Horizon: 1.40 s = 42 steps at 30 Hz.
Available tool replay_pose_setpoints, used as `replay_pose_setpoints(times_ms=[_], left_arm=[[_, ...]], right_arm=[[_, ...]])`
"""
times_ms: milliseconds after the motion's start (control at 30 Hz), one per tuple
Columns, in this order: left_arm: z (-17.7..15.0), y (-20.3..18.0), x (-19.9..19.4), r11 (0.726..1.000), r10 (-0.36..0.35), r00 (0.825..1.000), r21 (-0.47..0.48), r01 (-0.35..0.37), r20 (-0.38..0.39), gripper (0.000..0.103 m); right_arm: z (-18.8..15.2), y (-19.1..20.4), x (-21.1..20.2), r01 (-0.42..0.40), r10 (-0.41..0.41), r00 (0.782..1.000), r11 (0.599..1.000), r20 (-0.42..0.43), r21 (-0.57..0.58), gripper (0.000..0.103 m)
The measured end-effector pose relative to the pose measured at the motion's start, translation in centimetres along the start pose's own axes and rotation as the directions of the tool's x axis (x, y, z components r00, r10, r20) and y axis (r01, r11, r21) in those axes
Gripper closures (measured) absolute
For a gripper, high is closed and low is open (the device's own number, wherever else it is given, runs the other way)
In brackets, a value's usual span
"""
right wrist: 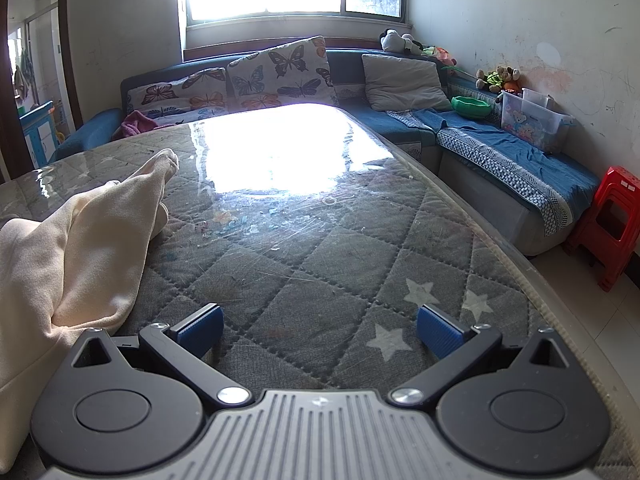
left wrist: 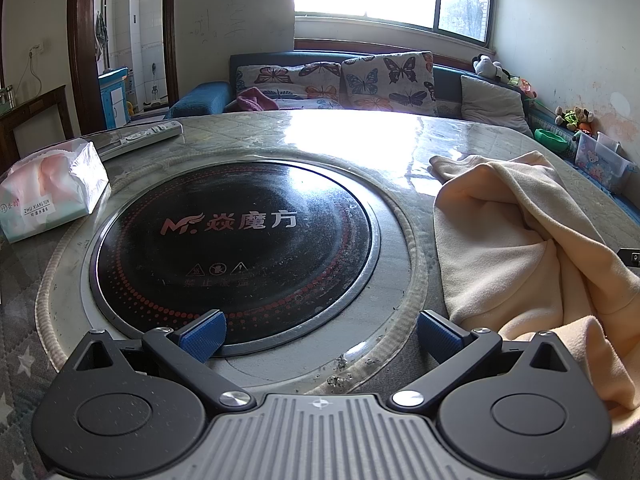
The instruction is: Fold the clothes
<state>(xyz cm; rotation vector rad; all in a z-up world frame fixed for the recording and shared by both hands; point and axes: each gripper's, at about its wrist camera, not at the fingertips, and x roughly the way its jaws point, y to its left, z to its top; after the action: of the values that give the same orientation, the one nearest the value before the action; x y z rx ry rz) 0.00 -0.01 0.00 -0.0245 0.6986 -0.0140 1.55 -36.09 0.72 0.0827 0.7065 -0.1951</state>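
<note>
Daylight from a wide window glares off a glossy, quilted tabletop (right wrist: 320, 248) that stands before a blue sofa with butterfly-print cushions (right wrist: 280, 72).

Left gripper (left wrist: 320, 330): held low and level over the near rim of a round black cooktop (left wrist: 236, 240) set into the tabletop. Jaws spread wide, blue pads (left wrist: 202, 334) apart, nothing between them.

Right gripper (right wrist: 320, 330): held low and level over the star-printed quilted cover. Jaws spread wide, nothing between them.

Cream garment (left wrist: 532, 248): lies crumpled on the tabletop between the two grippers. In the left wrist view it is just beside the right-hand jaw, outside the gap, and appears to drape against the gripper body. In the right wrist view it lies just beside the left-hand jaw, also outside the gap, with one narrow end reaching toward the glare.

Legible markings: the cooktop carries "MF" with the characters "焱魔方", plus three warning pictograms above a smaller line that is too faint to read with confidence. A tissue pack (left wrist: 48, 192) on the left reads "ZHU XIANG YUN". A white remote control (left wrist: 140, 138) lies behind it.
</note>
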Motion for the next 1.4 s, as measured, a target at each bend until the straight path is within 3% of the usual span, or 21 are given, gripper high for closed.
replay_pose_setpoints(times_ms=[733,1400], left_arm=[[0.2,-0.1,0.0,1.000,0.004,1.000,-0.006,-0.004,-0.012,0.000],[0.4,-2.3,-3.0,1.000,-0.010,1.000,0.001,0.010,-0.018,0.000]], right_arm=[[-0.3,-0.6,-0.3,-0.010,0.010,1.000,1.000,0.001,0.004,0.000],[-1.6,0.6,-5.8,-0.181,0.182,0.983,0.983,0.028,-0.039,0.007]])
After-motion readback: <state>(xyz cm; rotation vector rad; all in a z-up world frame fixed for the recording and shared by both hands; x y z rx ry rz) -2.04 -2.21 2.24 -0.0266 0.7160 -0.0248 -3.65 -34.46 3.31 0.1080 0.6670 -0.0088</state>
